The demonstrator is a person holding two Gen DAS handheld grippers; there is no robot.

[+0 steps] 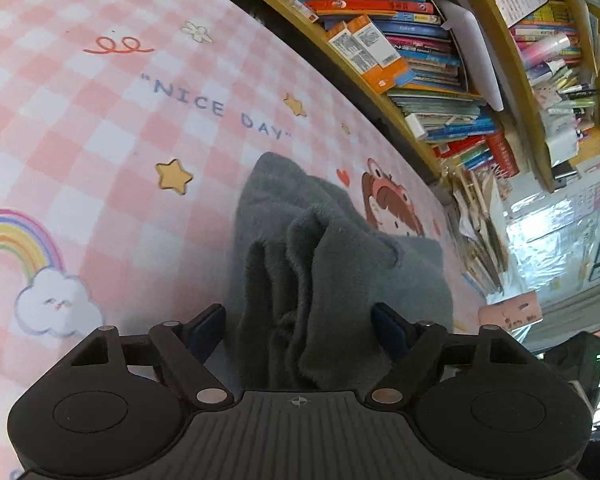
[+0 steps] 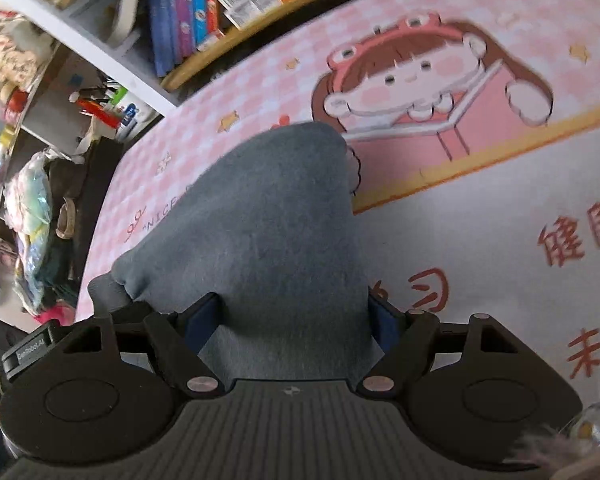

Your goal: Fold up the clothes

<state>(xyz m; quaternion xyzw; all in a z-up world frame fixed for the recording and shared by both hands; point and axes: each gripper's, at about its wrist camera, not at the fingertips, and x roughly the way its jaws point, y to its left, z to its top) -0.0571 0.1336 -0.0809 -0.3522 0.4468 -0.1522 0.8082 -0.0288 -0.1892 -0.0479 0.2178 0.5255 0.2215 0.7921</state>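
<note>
Grey fleece, bunched: the garment (image 1: 324,264) runs straight up between the left gripper (image 1: 299,326) fingers in the left wrist view. Blue pads (image 1: 208,330) stand wide of each other with cloth filling the gap, yet whether they actually pinch it I cannot tell. Fabric here is rucked into several upright folds, thick pile showing on the edges. Likely reason: the cloth is gathered at one edge so it can be lifted and carried over. Beyond it lies the pink checked mat (image 1: 100,128), printed with a rainbow and "NICE DAY". A crowded bookshelf (image 1: 400,40) sits past the mat's far edge.

Right wrist view: same garment (image 2: 268,216), but smooth and taut-looking, one broad face tapering to a rounded far corner. It enters between the right gripper (image 2: 294,324) fingers, pads (image 2: 202,326) set apart either side of the cloth; grip again uncertain. This view blurs a little. It shows what the other lacks: the flat outer face, a cuff-like lump at the near left, the cartoon girl print (image 2: 412,80) and red characters on the mat (image 2: 480,208). My judgement: both tools hold one edge, mid-fold.
</note>
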